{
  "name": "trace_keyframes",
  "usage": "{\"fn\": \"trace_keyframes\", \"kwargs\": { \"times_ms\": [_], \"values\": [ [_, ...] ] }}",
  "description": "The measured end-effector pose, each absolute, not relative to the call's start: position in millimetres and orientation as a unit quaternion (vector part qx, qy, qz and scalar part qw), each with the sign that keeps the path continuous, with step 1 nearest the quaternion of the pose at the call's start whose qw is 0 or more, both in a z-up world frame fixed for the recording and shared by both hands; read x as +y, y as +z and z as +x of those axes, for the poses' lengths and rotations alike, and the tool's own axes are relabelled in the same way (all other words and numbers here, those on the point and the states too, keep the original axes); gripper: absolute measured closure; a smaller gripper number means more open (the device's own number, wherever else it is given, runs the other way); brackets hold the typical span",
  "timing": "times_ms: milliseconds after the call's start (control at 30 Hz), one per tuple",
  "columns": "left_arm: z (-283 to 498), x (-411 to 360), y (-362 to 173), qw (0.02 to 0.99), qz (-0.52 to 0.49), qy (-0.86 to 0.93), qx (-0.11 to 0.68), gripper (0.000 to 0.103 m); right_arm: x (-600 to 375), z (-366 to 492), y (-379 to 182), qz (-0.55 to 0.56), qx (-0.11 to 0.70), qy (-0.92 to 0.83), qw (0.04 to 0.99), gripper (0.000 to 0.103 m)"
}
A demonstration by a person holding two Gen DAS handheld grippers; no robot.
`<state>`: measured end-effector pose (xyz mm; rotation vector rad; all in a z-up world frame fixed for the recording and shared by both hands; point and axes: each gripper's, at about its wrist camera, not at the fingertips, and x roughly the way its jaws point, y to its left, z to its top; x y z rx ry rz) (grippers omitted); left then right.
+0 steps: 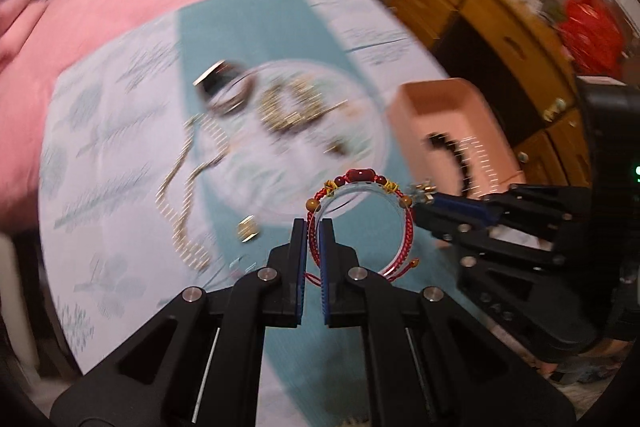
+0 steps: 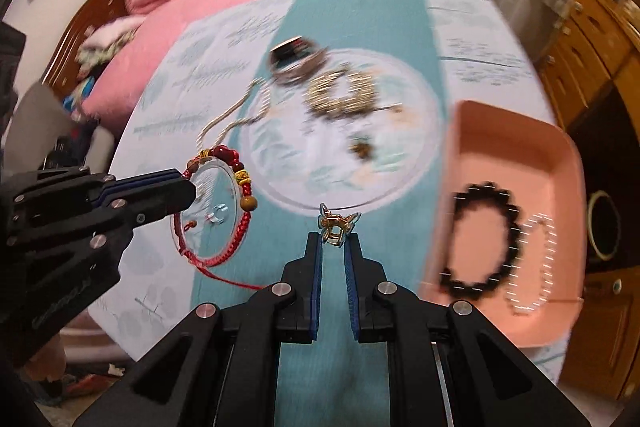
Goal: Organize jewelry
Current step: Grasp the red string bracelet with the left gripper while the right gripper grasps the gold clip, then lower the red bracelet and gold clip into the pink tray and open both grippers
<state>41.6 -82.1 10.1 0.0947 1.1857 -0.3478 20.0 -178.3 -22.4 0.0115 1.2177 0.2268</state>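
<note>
Left gripper is clamped on the red braided bracelet; right gripper pinches a small gold clasp piece, both above the table. Motion blur smears the jewelry on the glass plate, and the pink tray is only partly in view.

The left tool pinches a red bracelet; the right tool grips a gold clip beside a pink tray.

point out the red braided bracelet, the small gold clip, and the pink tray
red braided bracelet (image 1: pixel 362 174): left wrist view, on the dark red bead at its top.
small gold clip (image 2: pixel 335 225): right wrist view, on its gold middle.
pink tray (image 2: pixel 508 147): right wrist view, on bare floor near its far wall.
</note>
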Motion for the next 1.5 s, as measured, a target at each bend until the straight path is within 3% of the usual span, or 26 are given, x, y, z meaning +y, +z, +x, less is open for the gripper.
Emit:
{"fn": "trace_keyframes", "kwargs": {
  "times_ms": [367,767,867,933,1233,1333,1400,1500],
  "values": [
    [80.4,-195.5,11.0,0.802,0.087,-0.229,0.544,0.099,-283.1,19.5,-26.7,0.048,0.582,0.021,0.812,0.092],
    [122.1,-268.2,-43.0,0.775,0.122,-0.219,0.58,0.099,-325.8,16.0,-51.0,0.041,0.607,0.032,0.793,0.091],
    [123.7,-276.4,-48.6,0.771,0.125,-0.218,0.585,0.099,-325.9,13.9,-51.9,0.038,0.607,0.047,0.792,0.082],
    [123.6,-278.2,-49.8,0.769,0.124,-0.215,0.589,0.099,-326.3,12.6,-50.1,0.034,0.601,0.051,0.797,0.069],
    [107.6,-264.7,-35.6,0.767,0.11,-0.202,0.599,0.097,-323.7,9.8,-38.5,0.025,0.586,0.061,0.807,0.069],
    [99.6,-253.3,-27.3,0.769,0.1,-0.198,0.599,0.082,-325.3,7.5,-31.0,0.029,0.581,0.059,0.811,0.069],
    [94.5,-244.8,-20.4,0.774,0.094,-0.194,0.595,0.061,-326.0,4.4,-25.5,0.031,0.577,0.056,0.814,0.068],
    [86.8,-232.7,-9.3,0.783,0.09,-0.19,0.586,0.056,-325.4,2.1,-17.3,0.034,0.567,0.05,0.821,0.068]
  ]
}}
